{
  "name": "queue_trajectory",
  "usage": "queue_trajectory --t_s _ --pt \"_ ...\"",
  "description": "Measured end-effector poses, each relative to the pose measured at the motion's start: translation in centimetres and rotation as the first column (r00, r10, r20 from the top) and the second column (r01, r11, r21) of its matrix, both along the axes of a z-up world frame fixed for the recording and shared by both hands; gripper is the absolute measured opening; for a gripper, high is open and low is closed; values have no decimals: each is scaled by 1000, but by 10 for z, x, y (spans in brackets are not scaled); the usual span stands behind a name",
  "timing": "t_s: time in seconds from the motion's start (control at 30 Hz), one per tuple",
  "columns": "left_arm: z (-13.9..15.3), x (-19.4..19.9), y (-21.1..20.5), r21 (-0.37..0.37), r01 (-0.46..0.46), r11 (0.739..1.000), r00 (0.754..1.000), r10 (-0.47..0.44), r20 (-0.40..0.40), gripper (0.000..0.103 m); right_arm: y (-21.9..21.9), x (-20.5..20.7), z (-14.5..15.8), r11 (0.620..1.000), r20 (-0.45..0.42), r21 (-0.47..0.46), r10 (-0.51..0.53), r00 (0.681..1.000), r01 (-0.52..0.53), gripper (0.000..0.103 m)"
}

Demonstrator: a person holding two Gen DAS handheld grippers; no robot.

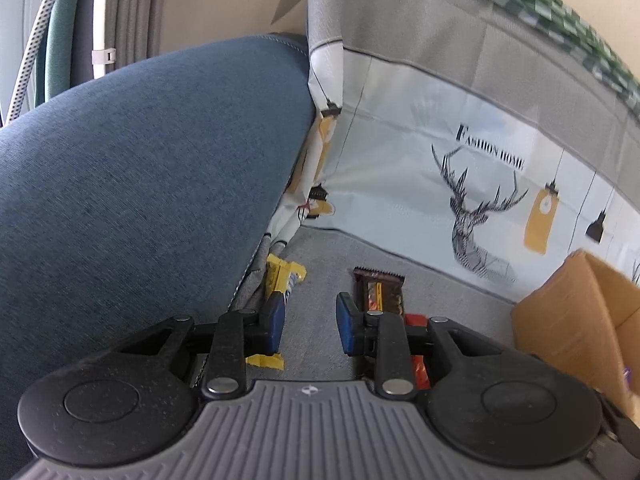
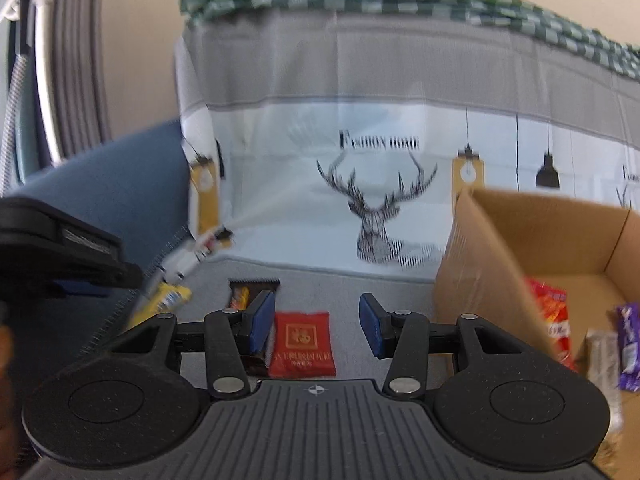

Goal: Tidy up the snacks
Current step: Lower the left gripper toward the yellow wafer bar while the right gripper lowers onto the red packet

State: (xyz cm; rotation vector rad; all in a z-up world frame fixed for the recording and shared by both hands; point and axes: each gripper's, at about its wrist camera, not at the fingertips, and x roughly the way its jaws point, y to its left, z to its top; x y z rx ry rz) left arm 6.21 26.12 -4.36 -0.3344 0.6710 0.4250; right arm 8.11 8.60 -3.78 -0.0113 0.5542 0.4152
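Note:
On the grey surface lie a yellow snack packet (image 1: 280, 278), a dark brown snack bar (image 1: 380, 290) and a red packet (image 1: 416, 320). My left gripper (image 1: 310, 322) is open and empty above the bare surface between the yellow packet and the brown bar. In the right wrist view the red packet (image 2: 303, 344) lies just left of centre, with the brown bar (image 2: 242, 296) and the yellow packet (image 2: 168, 298) further left. My right gripper (image 2: 317, 326) is open and empty above the red packet. A cardboard box (image 2: 476, 264) at right holds several snacks (image 2: 554, 316).
A blue cushion (image 1: 140, 180) rises at the left. A deer-print cloth (image 1: 460, 184) hangs at the back. The cardboard box (image 1: 580, 320) also shows at the right of the left wrist view. The left gripper's body (image 2: 60, 248) shows at the left of the right wrist view.

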Motion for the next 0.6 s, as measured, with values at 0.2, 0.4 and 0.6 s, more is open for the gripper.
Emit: queue_trajectory --t_s 0.2,0.4,0.6 --pt "-15 13 -17 152 18 988 997 -6 -78 38 23 36 -44 1000 -107 -18 -9 994 7 65" --pt "-35 30 -22 222 21 975 988 15 -157 40 31 44 -68 998 -110 -52 26 994 -32 67" --pt "-59 42 -18 219 9 976 972 43 -229 46 28 35 -65 994 -51 -78 73 996 -77 49"
